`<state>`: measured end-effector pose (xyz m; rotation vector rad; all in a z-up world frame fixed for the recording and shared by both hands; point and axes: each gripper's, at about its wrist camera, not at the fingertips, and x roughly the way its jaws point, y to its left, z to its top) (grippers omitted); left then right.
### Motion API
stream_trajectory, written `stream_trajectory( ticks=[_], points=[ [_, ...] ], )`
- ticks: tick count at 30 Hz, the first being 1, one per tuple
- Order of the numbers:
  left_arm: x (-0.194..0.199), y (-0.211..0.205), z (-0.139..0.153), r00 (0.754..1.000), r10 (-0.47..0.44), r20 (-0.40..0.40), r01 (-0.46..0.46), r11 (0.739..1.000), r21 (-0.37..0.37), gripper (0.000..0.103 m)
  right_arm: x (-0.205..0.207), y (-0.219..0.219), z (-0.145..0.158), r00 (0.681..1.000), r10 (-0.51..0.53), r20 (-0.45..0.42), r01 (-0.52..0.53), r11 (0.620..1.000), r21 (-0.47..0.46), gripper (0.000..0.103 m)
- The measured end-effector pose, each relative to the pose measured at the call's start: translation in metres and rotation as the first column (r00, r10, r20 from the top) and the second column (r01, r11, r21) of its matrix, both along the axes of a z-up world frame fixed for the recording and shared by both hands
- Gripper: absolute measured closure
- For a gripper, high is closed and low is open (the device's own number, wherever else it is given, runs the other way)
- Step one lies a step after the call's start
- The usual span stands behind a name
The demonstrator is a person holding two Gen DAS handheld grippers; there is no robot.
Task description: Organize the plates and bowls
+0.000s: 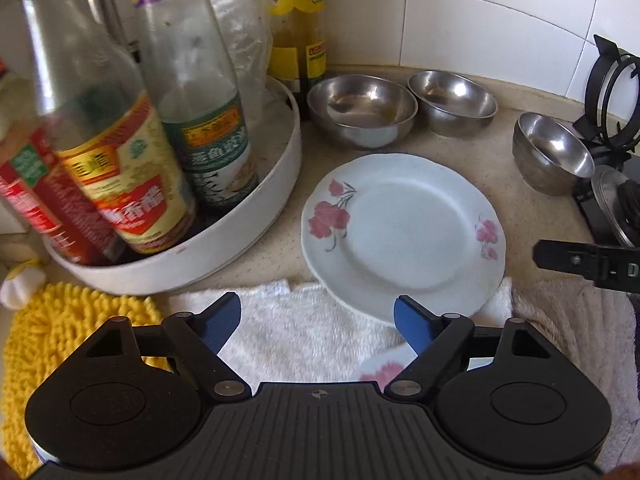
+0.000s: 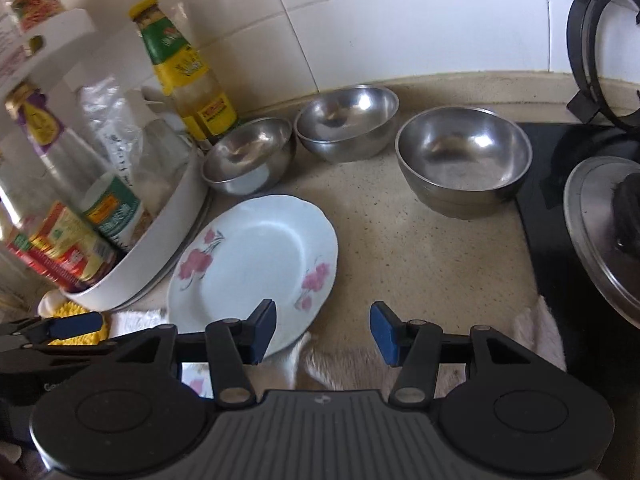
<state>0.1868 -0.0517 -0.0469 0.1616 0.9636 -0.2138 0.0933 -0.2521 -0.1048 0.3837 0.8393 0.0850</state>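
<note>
Both grippers are hanging low over the towels at the counter's front edge, each with blue pads standing apart and nothing between them. Left gripper is spreading wide above the white towel, its right finger overlapping the near rim of the flowered plate without pressing on it. Right gripper is holding a narrower gap, its left finger lying over that same rim.

That plate is resting partly on the towel and partly on the speckled stone counter, just beside the white round tray of sauce bottles. It is glazed white, shallow, scallop-edged, printed with pink flowers. A second flowered piece is peeking from under the grippers, too hidden to name.

Three steel bowls are sitting behind, near the tiled wall; the middle one looks like two nested. Their smooth round walls should stack easily, so gathering probably comes next. A yellow shaggy mat is lying at left, the stove at right.
</note>
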Motion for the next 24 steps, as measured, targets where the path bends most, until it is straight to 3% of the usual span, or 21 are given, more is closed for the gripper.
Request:
stream_trajectory(
  ticks=[7,13,24],
  points=[
    [0.046,0.009,-0.010,0.998,-0.001,-0.055,-0.002,0.999,-0.053,0.013,0.034,-0.006,-0.015,0.998,-0.035,-0.059,0.036,0.999,0.018,0.032],
    [0.072,0.001,-0.034,0.992,-0.033,-0.123,0.029,0.999,-0.040,0.014,0.057,-0.005,-0.031,0.992,-0.027,-0.121,0.034,0.998,0.055,0.032],
    [0.086,-0.020,-0.035,0.986,-0.115,-0.119,0.109,0.992,-0.057,0.013,0.073,-0.005,-0.032,0.992,0.004,-0.127,0.011,0.993,0.119,0.031]
  ],
)
